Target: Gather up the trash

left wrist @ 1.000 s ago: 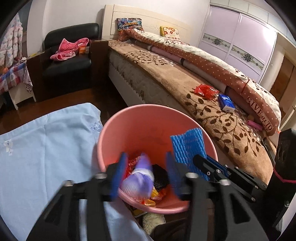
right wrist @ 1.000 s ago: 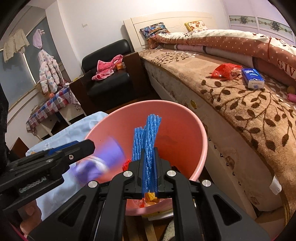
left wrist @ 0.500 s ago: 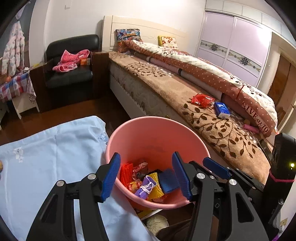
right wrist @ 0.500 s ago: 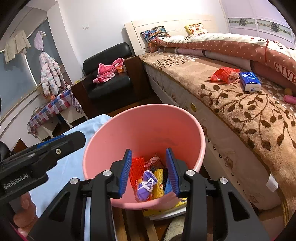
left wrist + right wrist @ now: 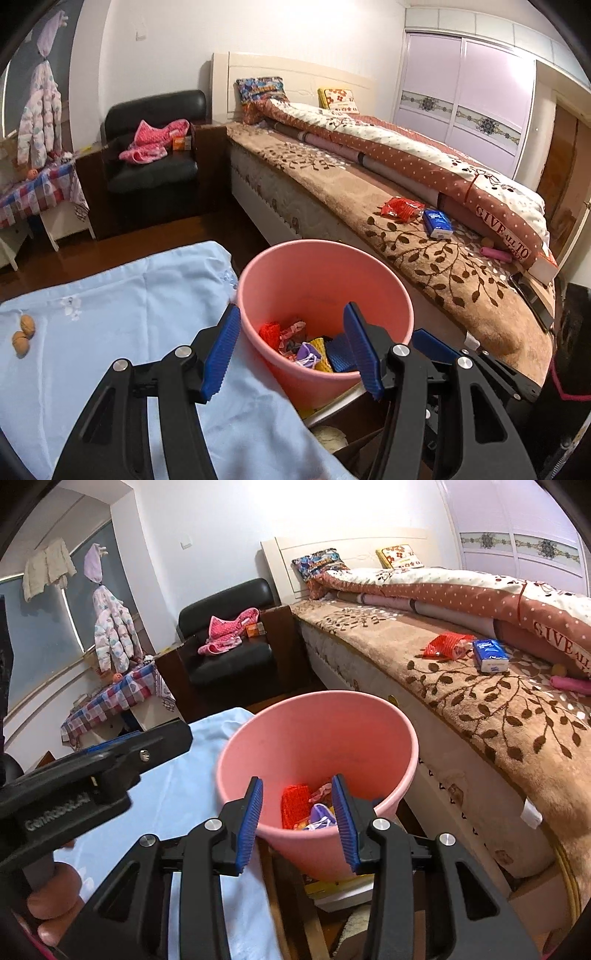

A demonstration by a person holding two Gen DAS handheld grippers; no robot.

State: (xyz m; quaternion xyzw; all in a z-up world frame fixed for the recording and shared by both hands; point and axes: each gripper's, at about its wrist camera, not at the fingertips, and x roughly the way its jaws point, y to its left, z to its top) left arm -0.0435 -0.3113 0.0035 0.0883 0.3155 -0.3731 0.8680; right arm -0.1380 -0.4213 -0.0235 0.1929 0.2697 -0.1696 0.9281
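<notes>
Since a second ago my blue foam net (image 5: 341, 356) and purple wrapper (image 5: 308, 356) have dropped into the pink bucket (image 5: 295, 258). My left gripper (image 5: 291, 347) and right gripper (image 5: 298, 818) hang spread and empty above the bucket rim. Beyond the bucket, a red wrapper (image 5: 400, 208) lies on the bed (image 5: 332, 177).

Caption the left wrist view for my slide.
Open left gripper above a pink bin of wrappers, beside a bed with a red wrapper.
</notes>
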